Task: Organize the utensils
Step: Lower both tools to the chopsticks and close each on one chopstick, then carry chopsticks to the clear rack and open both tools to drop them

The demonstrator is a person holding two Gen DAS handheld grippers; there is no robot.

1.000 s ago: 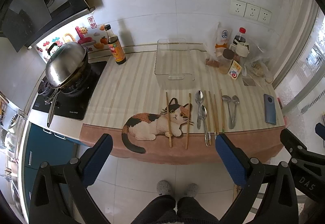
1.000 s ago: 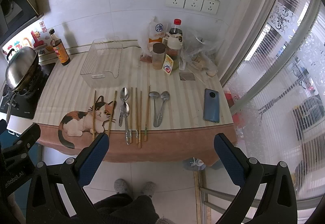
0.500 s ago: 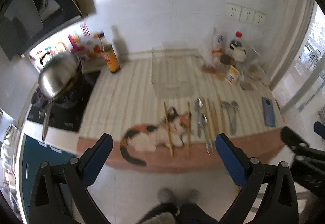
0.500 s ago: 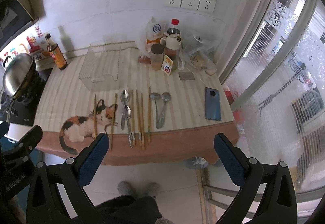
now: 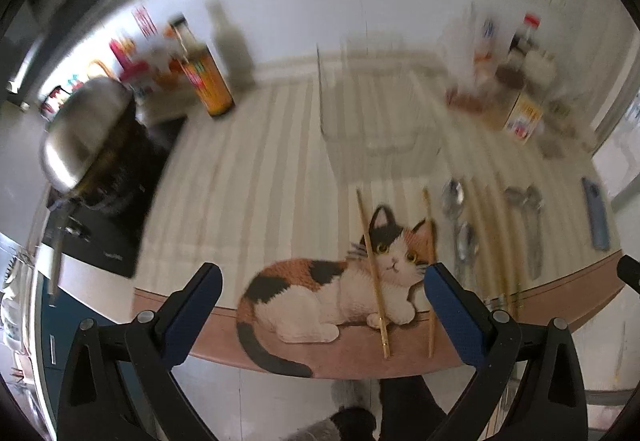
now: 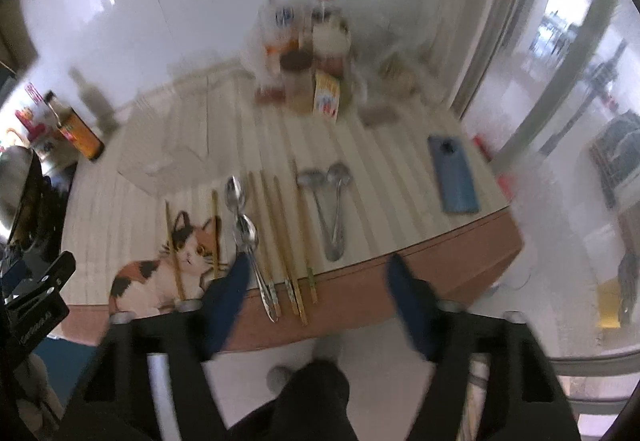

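The main risk is a sloppy first grasp. Both views are smeared, and the utensils lie packed side by side, so a gripper descending on one chopstick could nudge its neighbours off the bench (image 5: 248,177) edge, since several handle ends overhang the brown border at 6 o'clock.

The left gripper (image 5: 322,305) hangs with its blue pads wide apart, empty, over the cat picture (image 5: 332,281). The right gripper (image 6: 320,297) is likewise spread and empty, just short of the bench edge.

Two loose chopsticks (image 5: 374,273) cross the cat's face. At 3 o'clock from them lie two steel spoons (image 6: 240,217), then more chopsticks (image 6: 280,241), then a pair of ladle-like spoons (image 6: 332,209). All are slim, hard and low against the striped cloth, so awkward to pinch. The clear bin (image 5: 372,121) sits at 12 o'clock, apparently empty, though blur makes that uncertain. A blue phone (image 6: 454,177) lies toward 3 o'clock.
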